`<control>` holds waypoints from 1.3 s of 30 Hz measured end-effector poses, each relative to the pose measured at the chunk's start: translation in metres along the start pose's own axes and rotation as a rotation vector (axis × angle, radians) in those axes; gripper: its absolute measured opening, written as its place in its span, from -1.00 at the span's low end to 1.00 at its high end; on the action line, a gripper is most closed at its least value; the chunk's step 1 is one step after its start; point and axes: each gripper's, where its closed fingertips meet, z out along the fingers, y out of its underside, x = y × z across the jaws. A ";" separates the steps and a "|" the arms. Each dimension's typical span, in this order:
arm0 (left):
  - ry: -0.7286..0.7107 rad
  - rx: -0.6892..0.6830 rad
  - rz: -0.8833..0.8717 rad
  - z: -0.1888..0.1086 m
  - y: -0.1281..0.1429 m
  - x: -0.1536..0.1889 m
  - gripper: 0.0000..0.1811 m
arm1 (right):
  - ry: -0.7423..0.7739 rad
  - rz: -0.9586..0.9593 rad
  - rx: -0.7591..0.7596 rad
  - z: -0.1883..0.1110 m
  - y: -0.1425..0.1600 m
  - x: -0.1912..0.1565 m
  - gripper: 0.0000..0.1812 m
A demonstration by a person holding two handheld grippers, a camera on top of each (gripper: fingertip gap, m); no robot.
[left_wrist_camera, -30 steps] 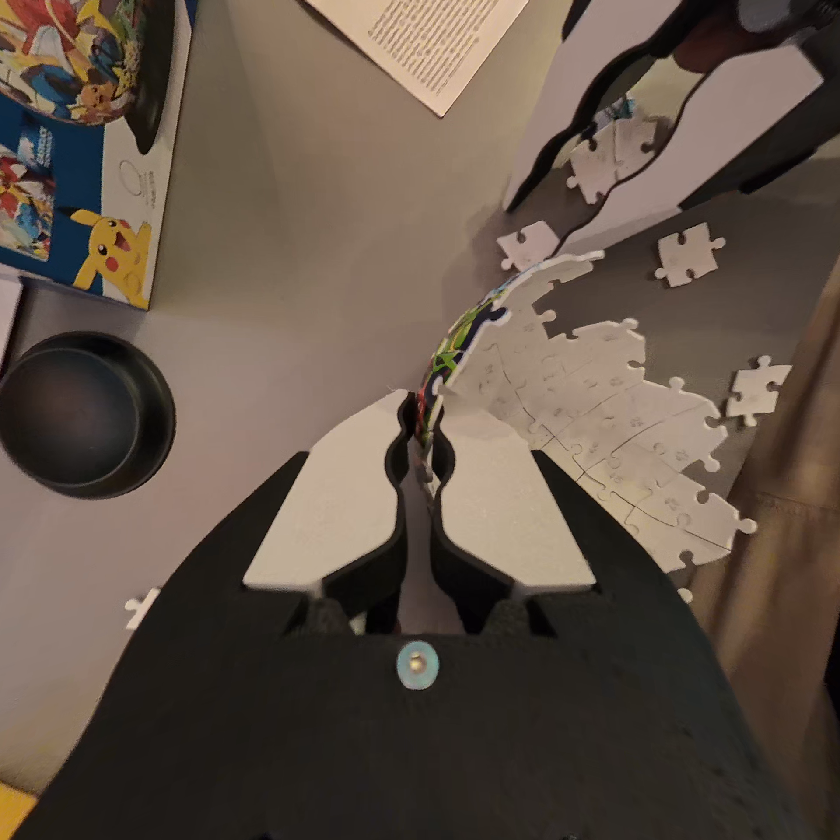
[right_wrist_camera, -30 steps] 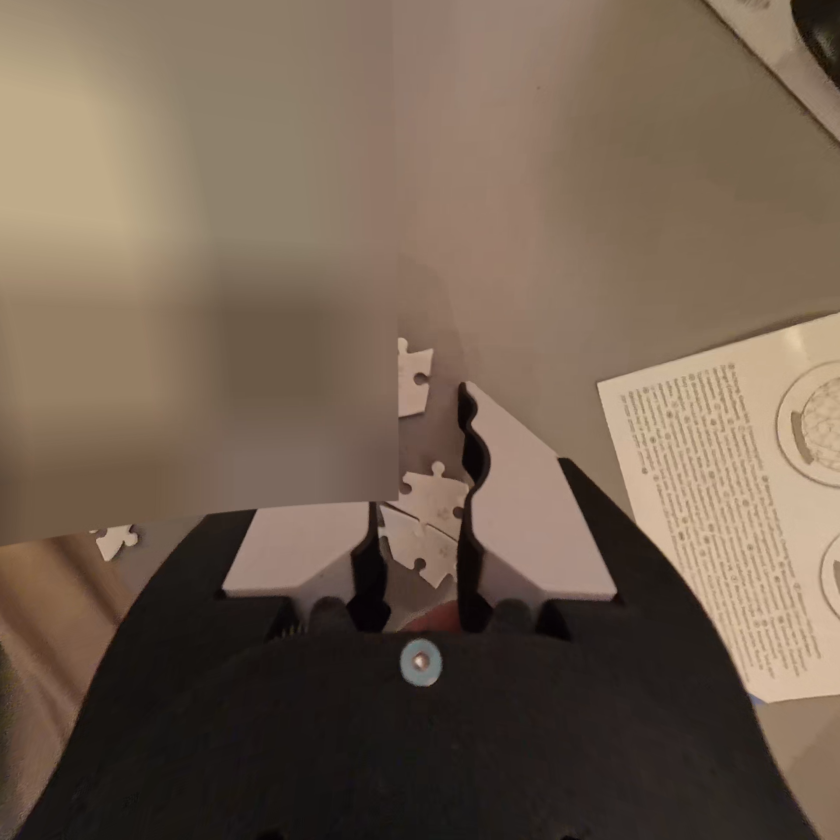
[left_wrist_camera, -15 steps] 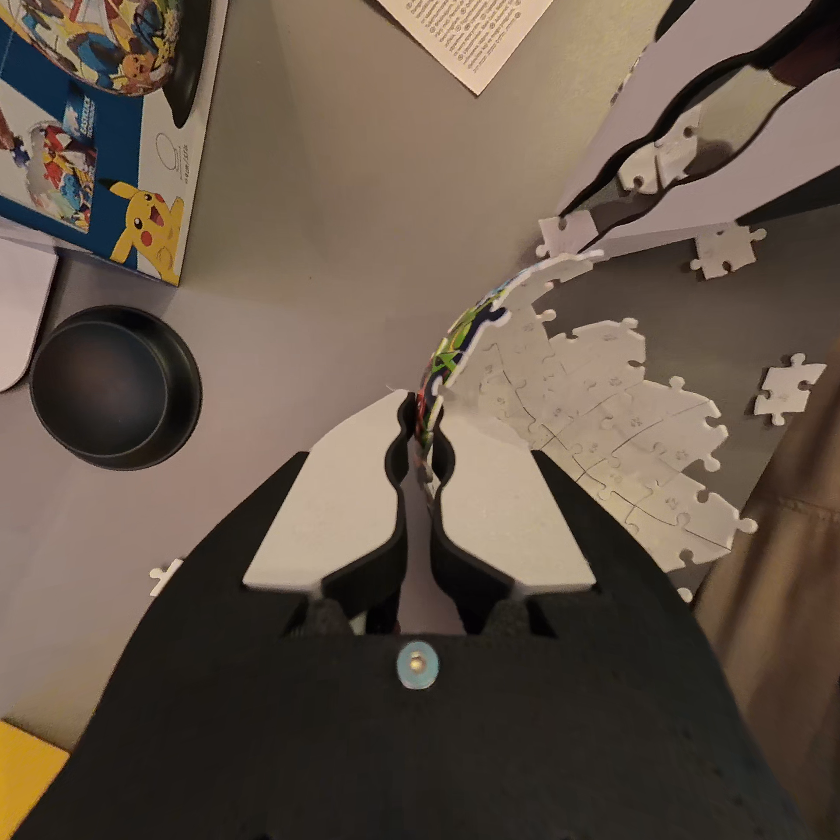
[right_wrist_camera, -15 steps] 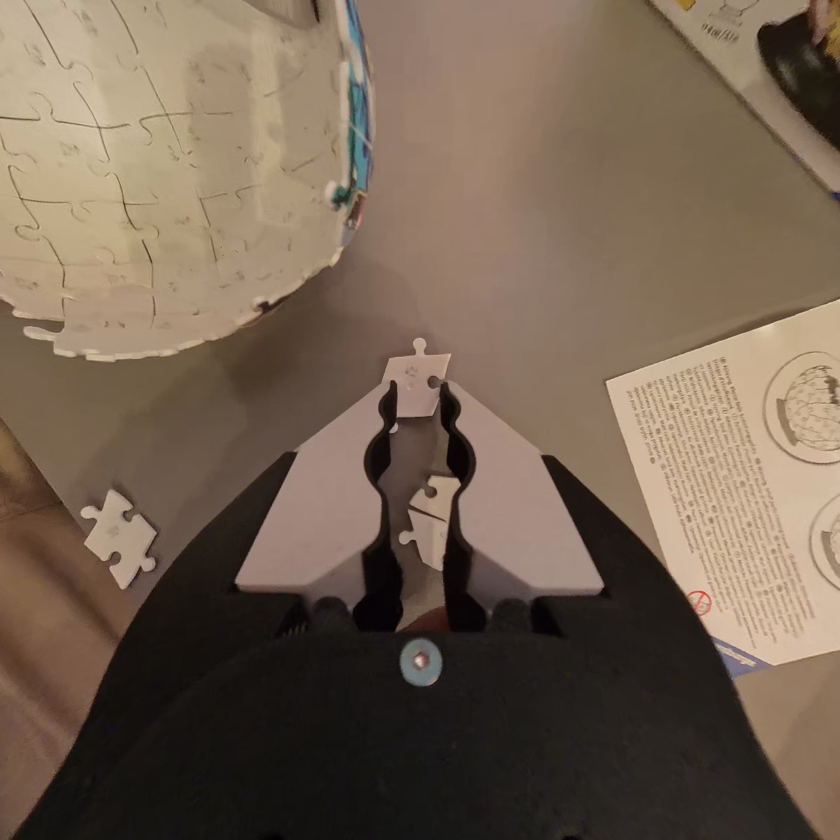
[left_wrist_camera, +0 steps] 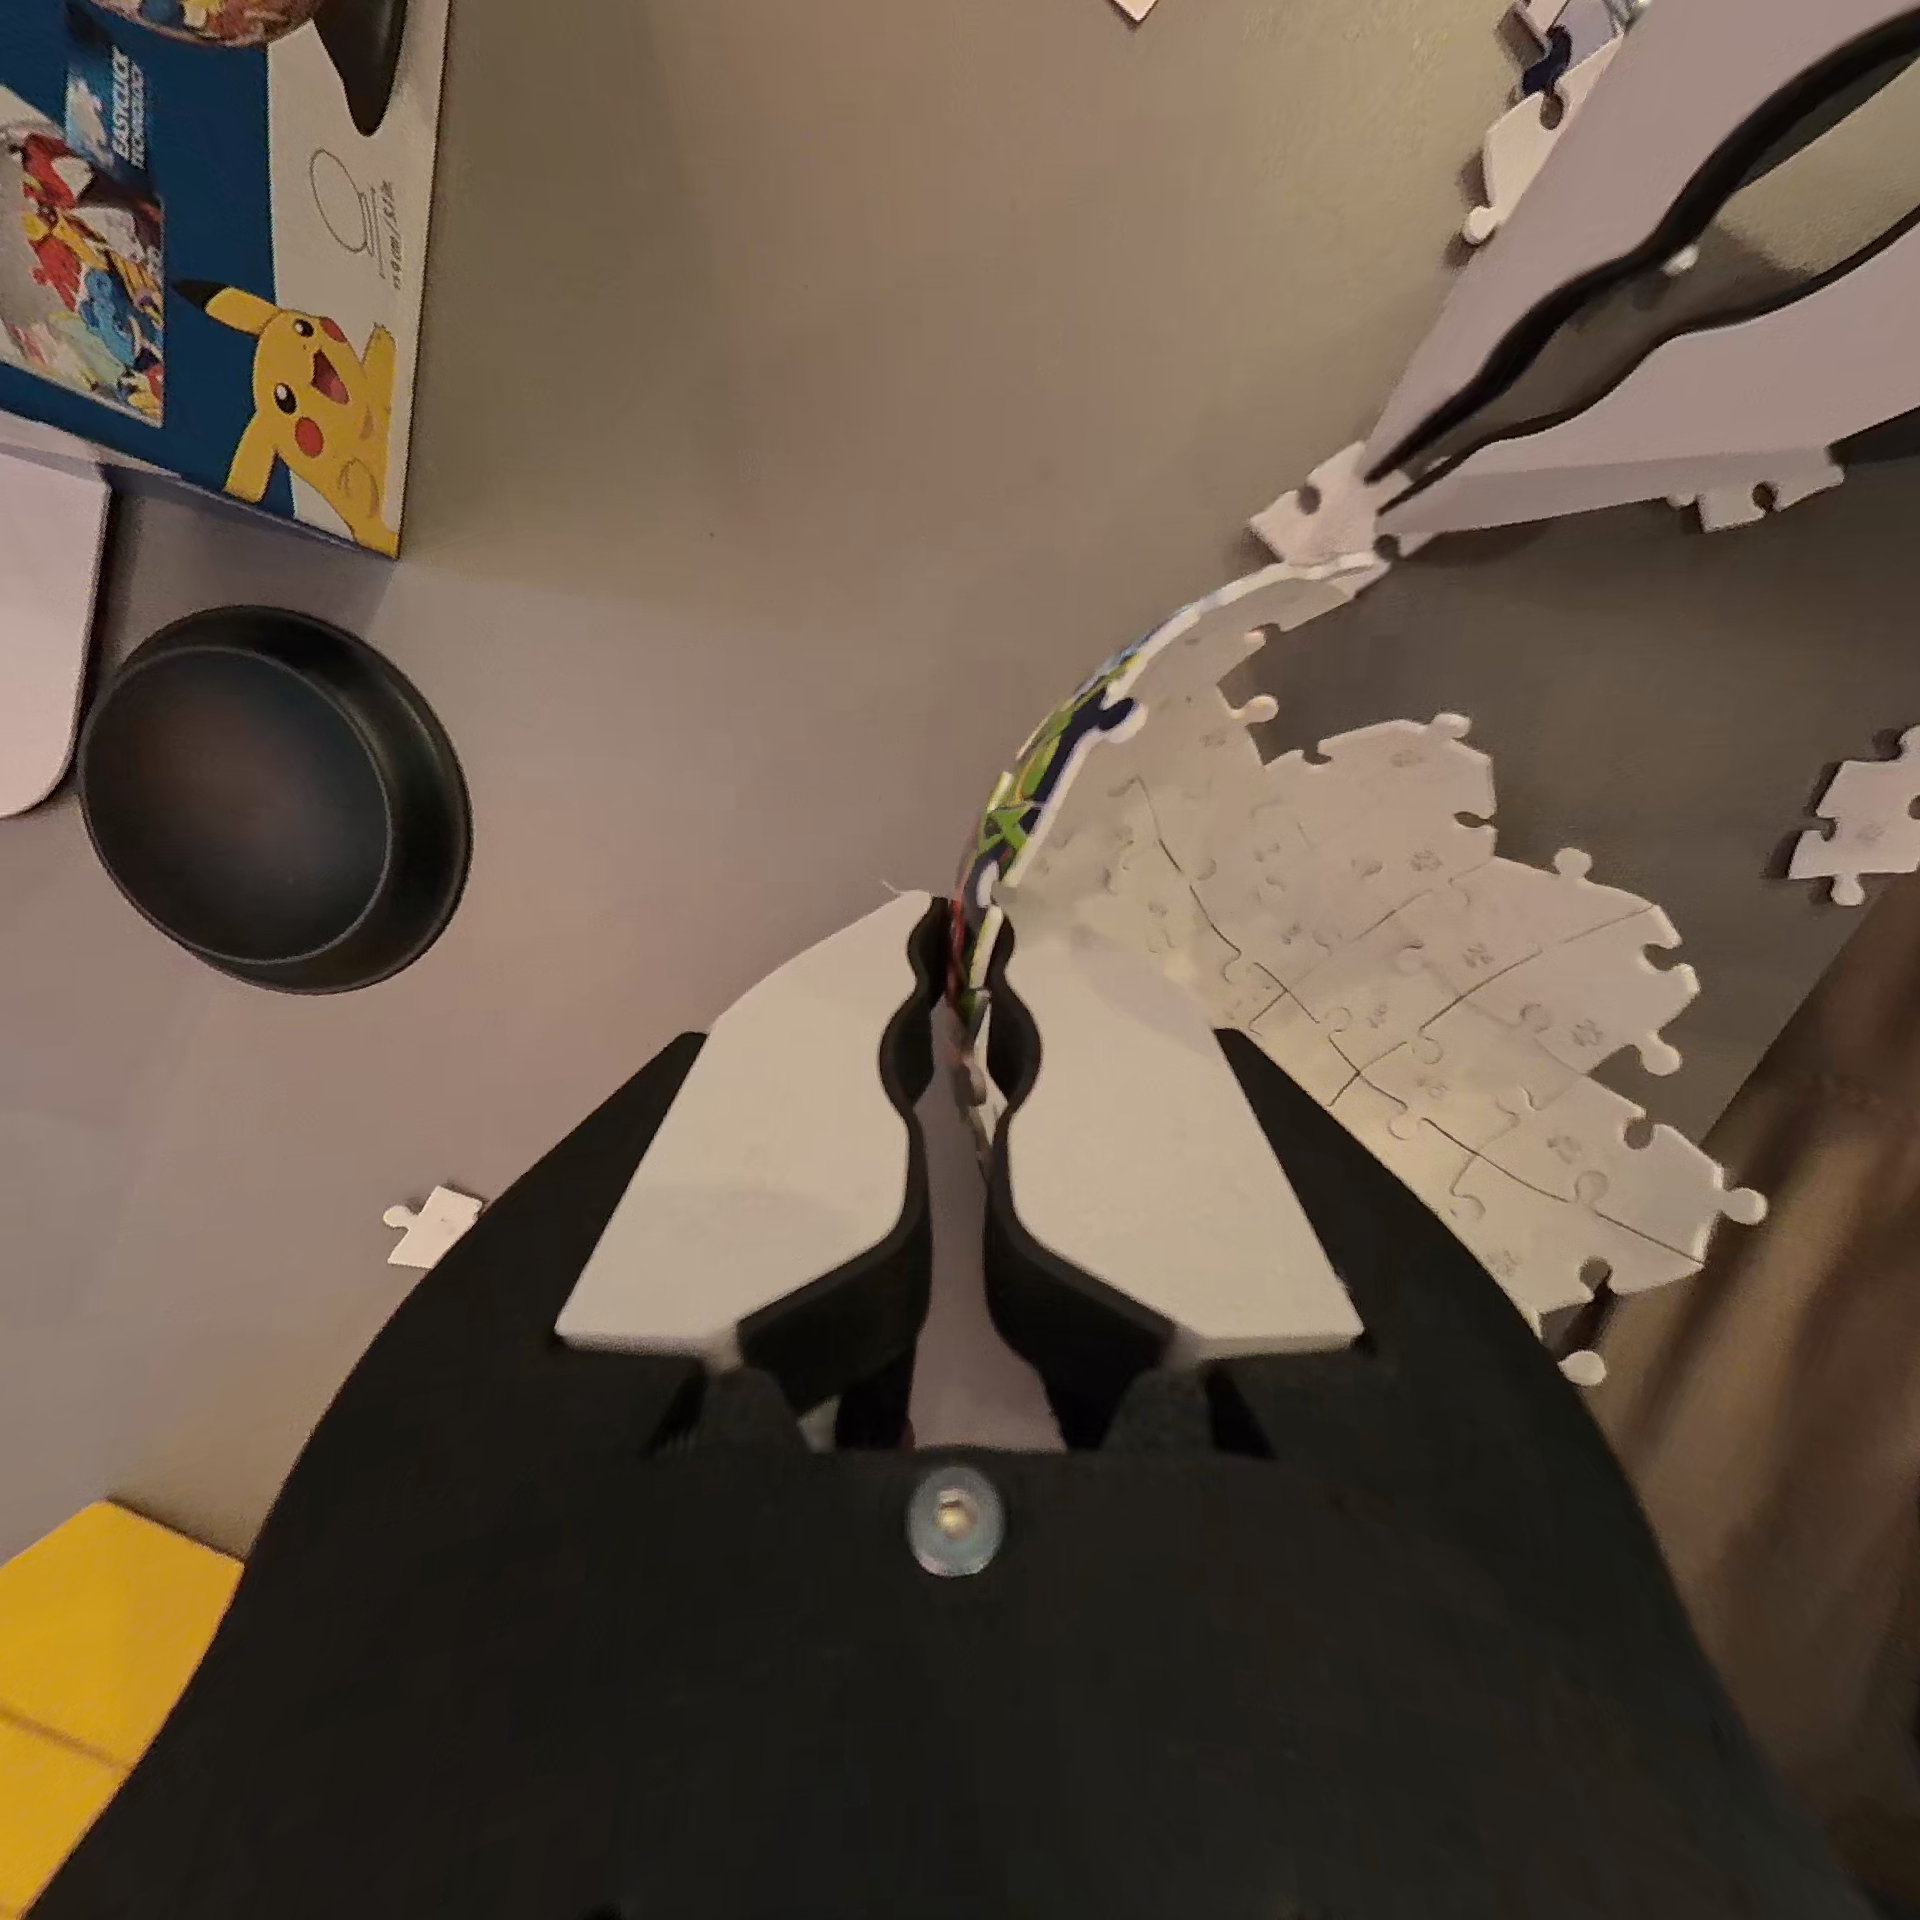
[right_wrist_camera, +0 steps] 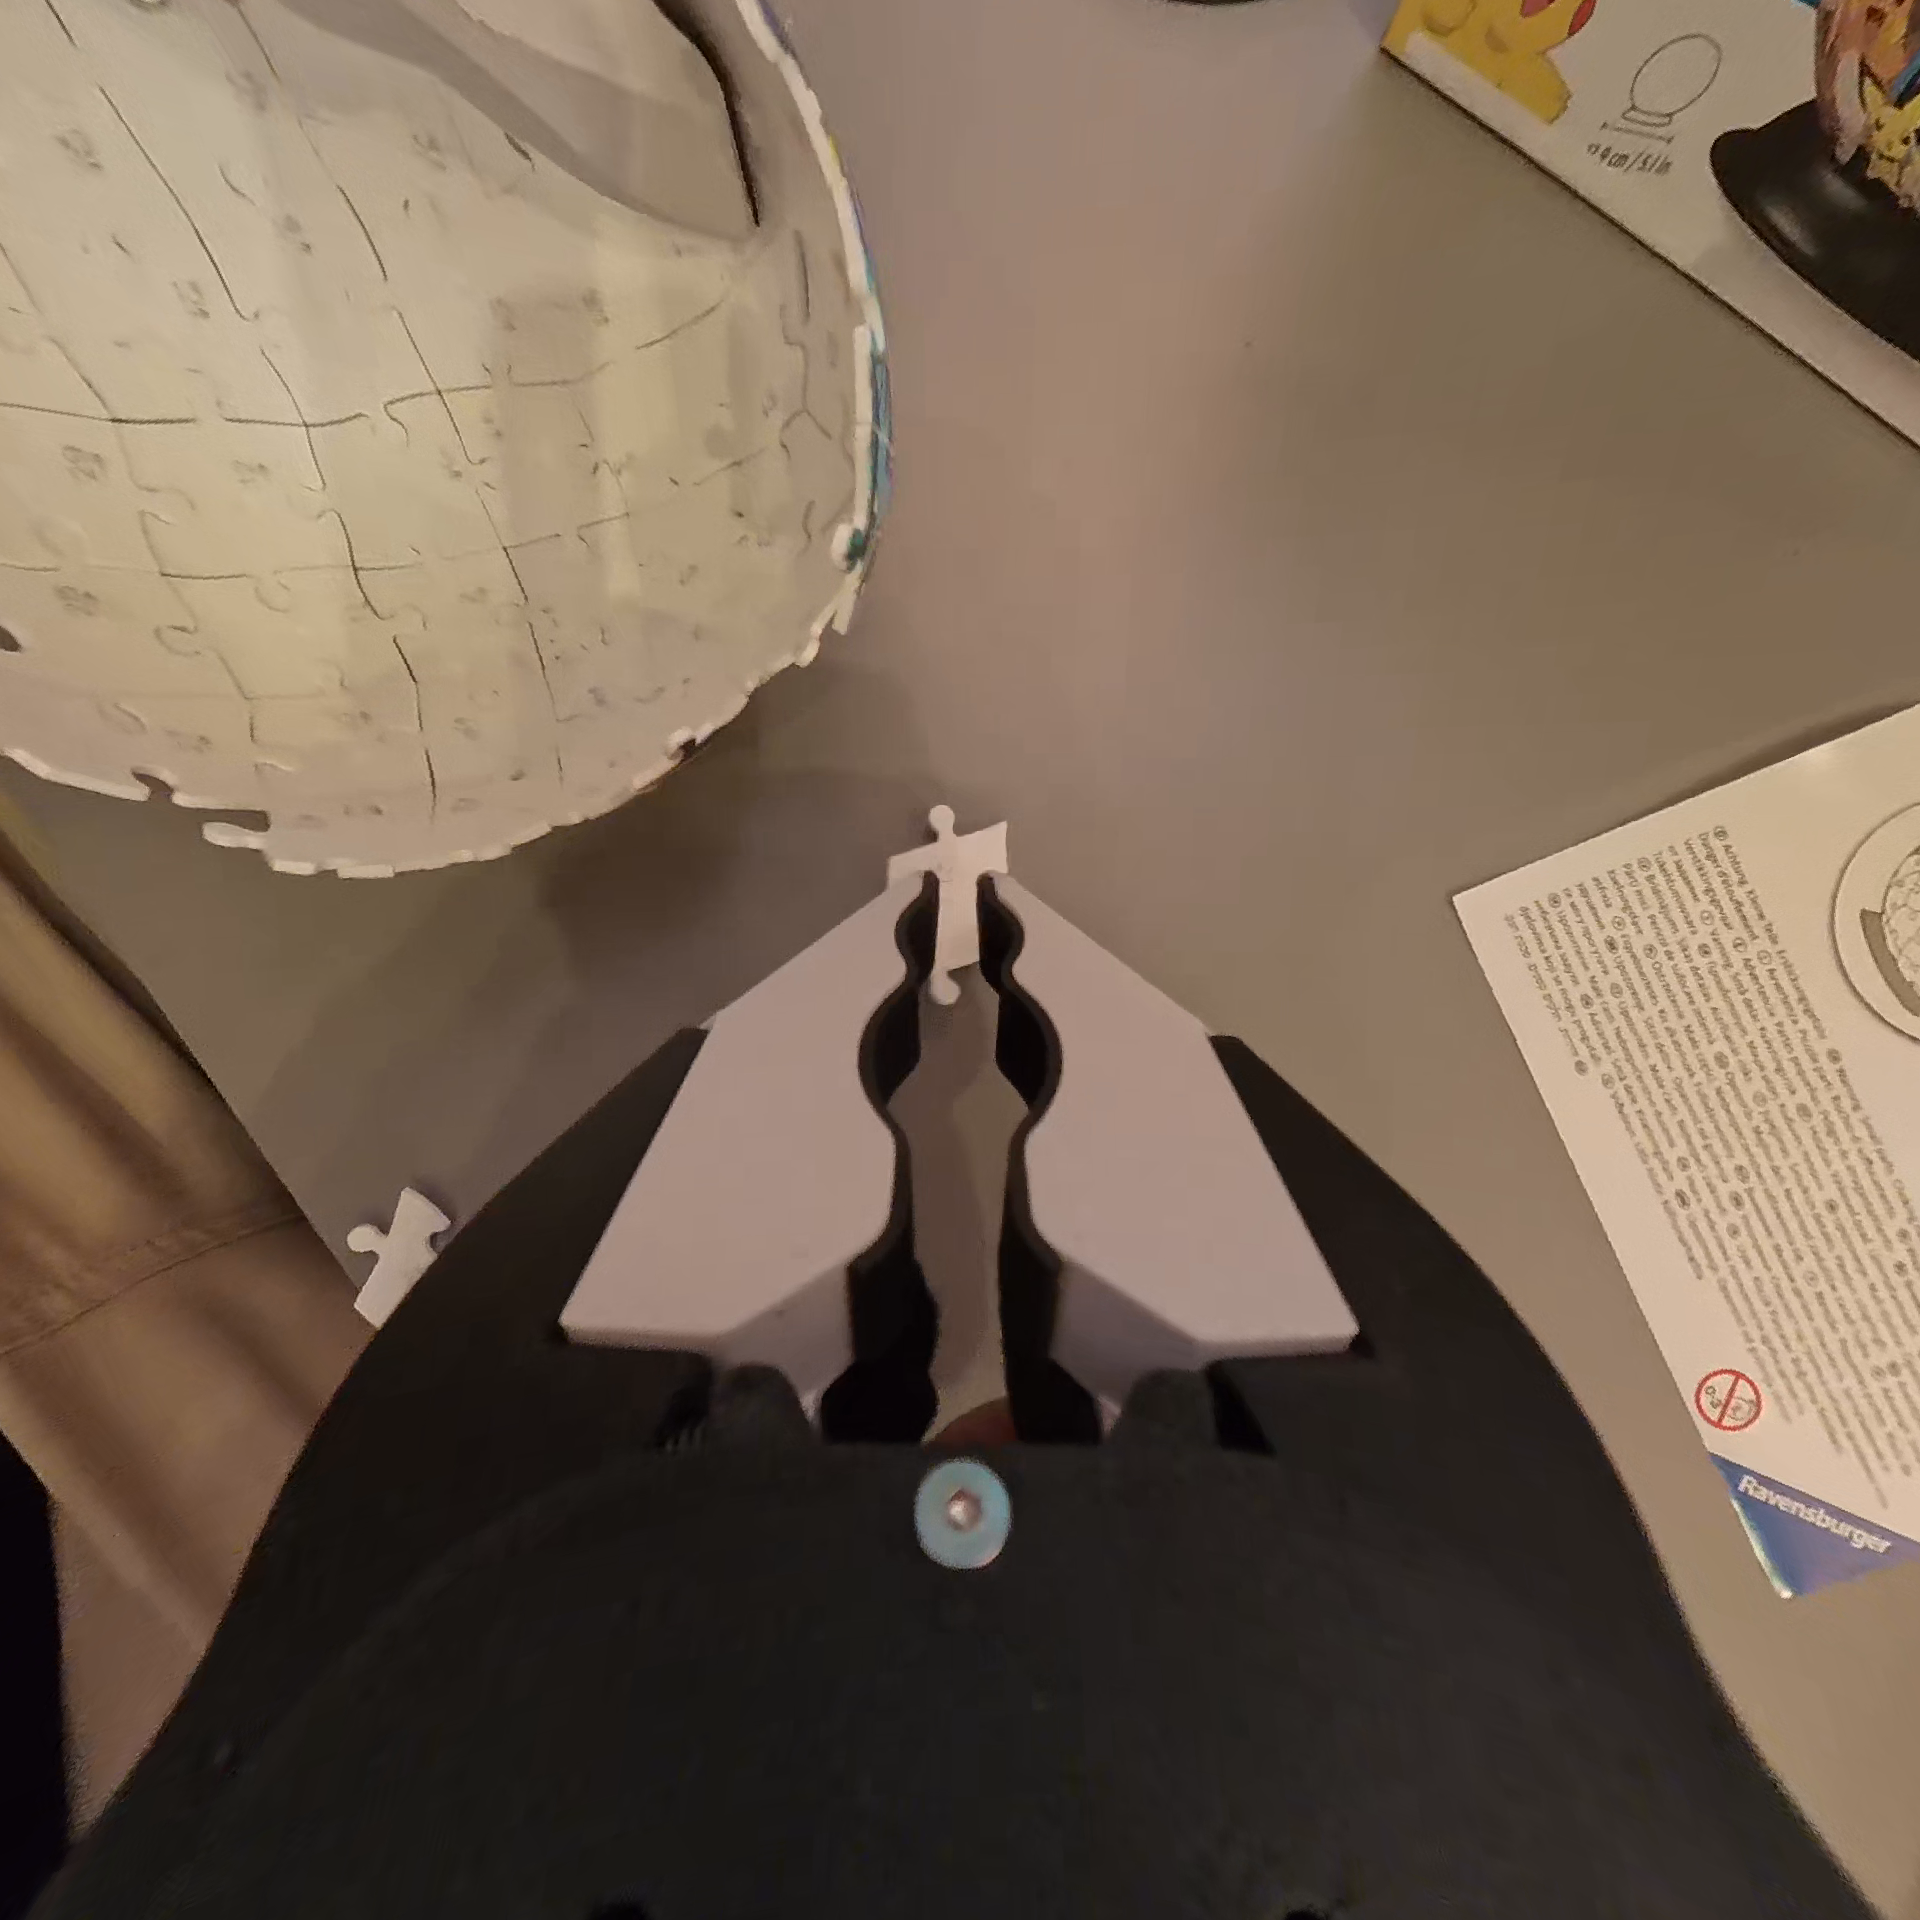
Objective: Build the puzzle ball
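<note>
Left gripper (left_wrist_camera: 968,940) at centre frame, fingers (left_wrist_camera: 790,1122) clamped tight on the edge of the curved, half-built puzzle ball shell (left_wrist_camera: 1382,997), white inside, printed colours outside, fanning off to the right above the grey counter (left_wrist_camera: 727,468). Right gripper (right_wrist_camera: 954,896) mid-frame in its own view, pinching a single white puzzle piece (right_wrist_camera: 954,871) at the tips, close below the shell (right_wrist_camera: 343,436) filling the upper left. Black round bowl-shaped stand (left_wrist_camera: 272,798) at left, colourful puzzle box (left_wrist_camera: 197,249) upper left. Loose white piece (left_wrist_camera: 1860,829) at right edge. Printed instruction sheet (right_wrist_camera: 1745,1174) on the right.
</note>
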 end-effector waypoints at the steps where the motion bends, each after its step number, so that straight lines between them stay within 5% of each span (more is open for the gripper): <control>1: -0.001 0.000 -0.001 0.000 0.000 0.000 -0.96 | 0.004 -0.008 -0.013 0.001 0.002 -0.001 -0.98; 9: 0.002 -0.004 -0.008 0.000 0.002 -0.001 -0.95 | -0.010 -0.100 -0.098 0.011 0.007 0.004 -0.73; 17: -0.001 -0.008 -0.004 0.002 0.003 0.000 -0.95 | -0.052 -0.093 -0.071 0.015 0.006 -0.004 -1.00; 31: 0.020 -0.035 -0.008 0.002 0.009 0.005 -0.95 | -0.059 0.014 0.032 -0.007 -0.005 -0.012 -1.00; 39: 0.022 -0.048 0.003 0.002 0.012 0.011 -0.94 | -0.198 0.048 0.169 -0.011 -0.048 -0.029 -0.54</control>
